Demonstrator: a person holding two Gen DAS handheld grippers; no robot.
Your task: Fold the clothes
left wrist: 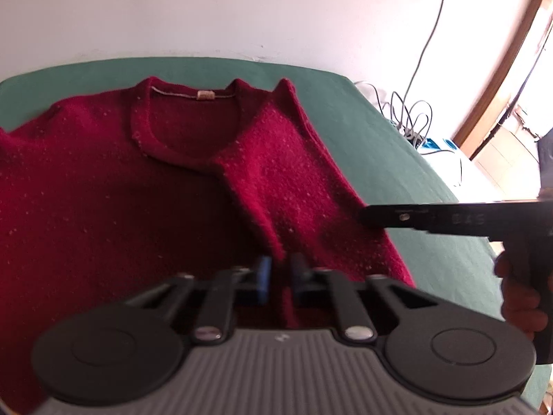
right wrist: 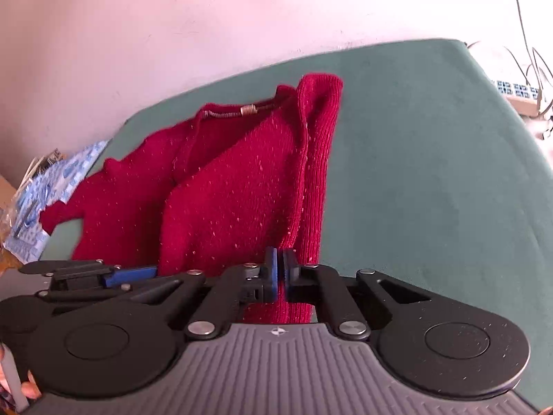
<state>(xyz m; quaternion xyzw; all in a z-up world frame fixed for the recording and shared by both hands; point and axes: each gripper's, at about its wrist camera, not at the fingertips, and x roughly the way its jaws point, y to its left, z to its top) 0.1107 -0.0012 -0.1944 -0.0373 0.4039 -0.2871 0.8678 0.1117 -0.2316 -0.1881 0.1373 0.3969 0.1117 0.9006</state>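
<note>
Both the left gripper [left wrist: 278,273] and right gripper [right wrist: 280,269] are clamped on the red sweater's [left wrist: 121,190] folded-over side panel, apparently to carry the fold.

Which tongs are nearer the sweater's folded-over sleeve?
Right. The right tongs are shut at the sleeve's lower edge; the left tongs are shut on the sweater body beside it.

left gripper [left wrist: 278,269] fingers closed (pointing downward), right gripper [right wrist: 280,269] likewise
</note>
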